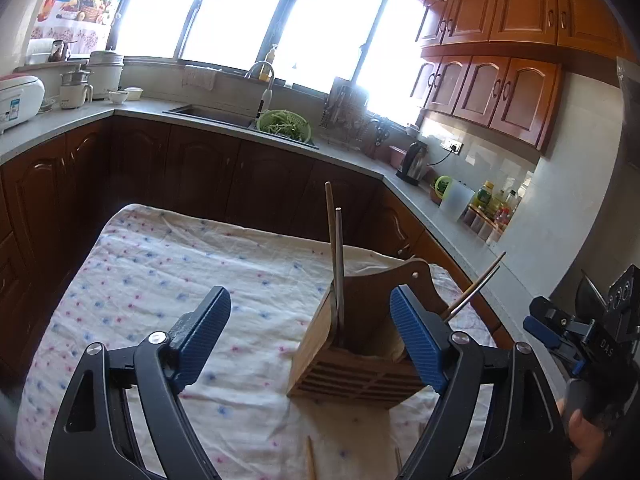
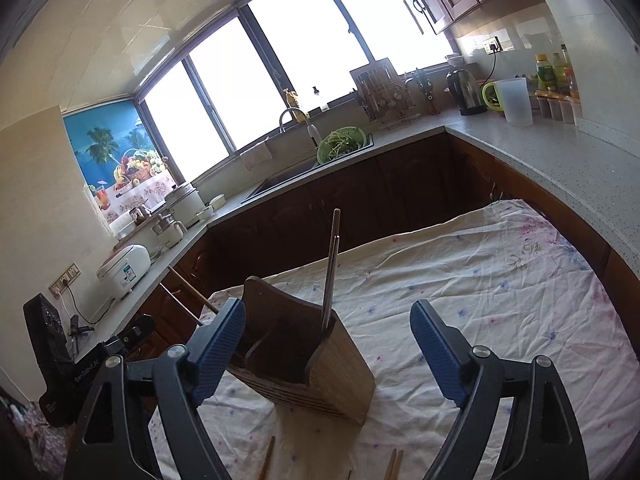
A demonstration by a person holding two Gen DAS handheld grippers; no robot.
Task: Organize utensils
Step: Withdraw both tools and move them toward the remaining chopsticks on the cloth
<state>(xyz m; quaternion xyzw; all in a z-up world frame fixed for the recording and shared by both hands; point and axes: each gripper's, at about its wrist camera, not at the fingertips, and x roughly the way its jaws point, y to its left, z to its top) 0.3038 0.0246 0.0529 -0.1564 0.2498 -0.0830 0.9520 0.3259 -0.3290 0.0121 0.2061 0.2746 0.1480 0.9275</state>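
Both tongs, the left gripper [image 1: 310, 342] and right gripper [image 2: 328, 346], hang released above the holder [image 1: 360, 344] on the cloth [image 1: 168, 272], so lower one slowly onto a loose chopstick [image 2: 267, 458] near its base, gripping mid-shaft.

A kitchen, very bright. Big windows [image 1: 256, 12] with dark frames, white with sunlight. A picture blind [image 1: 76, 0] with palm trees and a fruit basket, at the left window. Grey countertop [image 1: 52, 120] running around three sides, dark brown cupboards [image 1: 200, 176] under it. Orange-brown wall cupboards [image 1: 504, 52] up high on the right. A sink [image 1: 212, 114] with a curved tap [image 1: 262, 76], a green colander [image 1: 284, 124] of greens just beside. A white rice cooker [image 1: 18, 96] on the left. A kettle [image 1: 414, 162] and bottles [image 1: 494, 200] on the right. Pale tiled wall [image 2: 132, 28]. A table under a flowery cloth [image 1: 160, 264] up front.
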